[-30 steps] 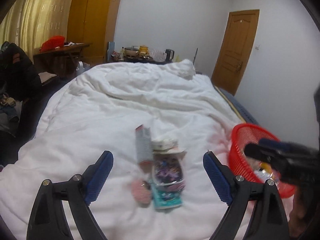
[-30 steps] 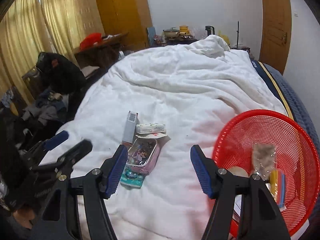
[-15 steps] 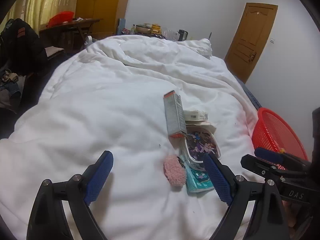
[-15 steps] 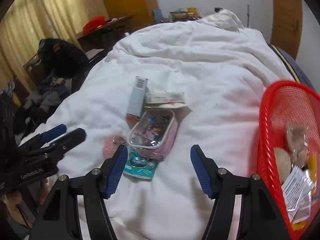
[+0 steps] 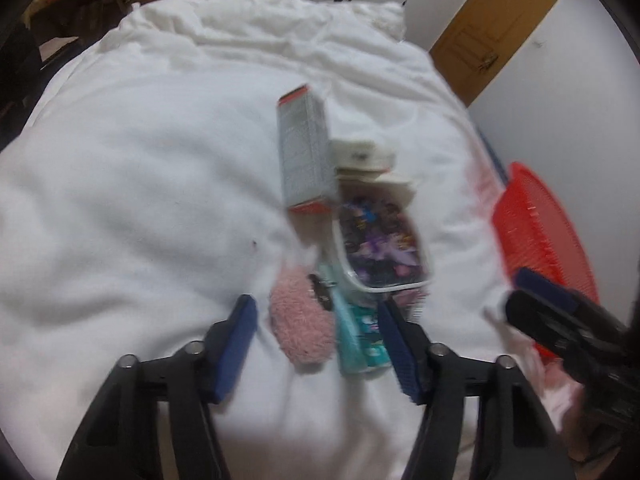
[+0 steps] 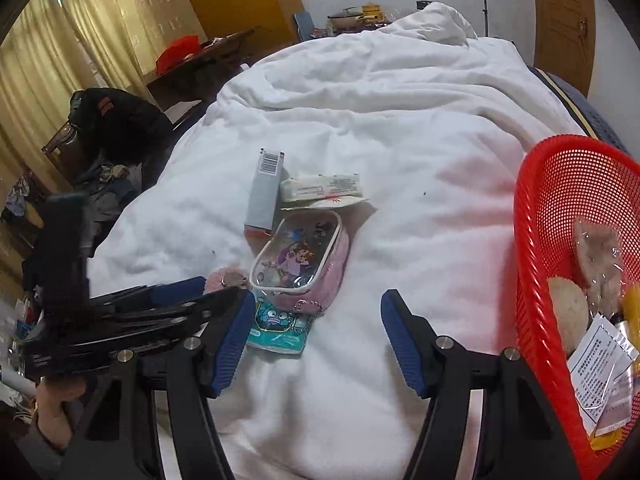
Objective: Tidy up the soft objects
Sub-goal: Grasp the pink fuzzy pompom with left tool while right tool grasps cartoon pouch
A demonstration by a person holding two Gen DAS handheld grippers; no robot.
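A pile lies on the white duvet (image 5: 140, 200): a pink fluffy pom-pom (image 5: 300, 324), a teal cartoon packet (image 5: 360, 340), a pink cartoon pouch (image 5: 380, 244), a grey carton (image 5: 306, 152) and a white tissue pack (image 5: 362, 156). My left gripper (image 5: 320, 352) is open, its fingers either side of the pom-pom and teal packet. My right gripper (image 6: 318, 340) is open and empty, just short of the pouch (image 6: 300, 260) and teal packet (image 6: 276, 328). The left gripper also shows in the right wrist view (image 6: 172, 304), beside the pom-pom (image 6: 224, 280).
A red mesh basket (image 6: 532, 240) sits on the bed at the right, holding several packets and a round beige item. It also shows in the left wrist view (image 5: 536, 236). A chair with dark clothes (image 6: 116, 128), a desk and a wardrobe stand left of the bed.
My left gripper has moved down and forward onto the pile, so the pom-pom and teal packet now lie between its fingers. My right gripper has drawn closer to the pouch.
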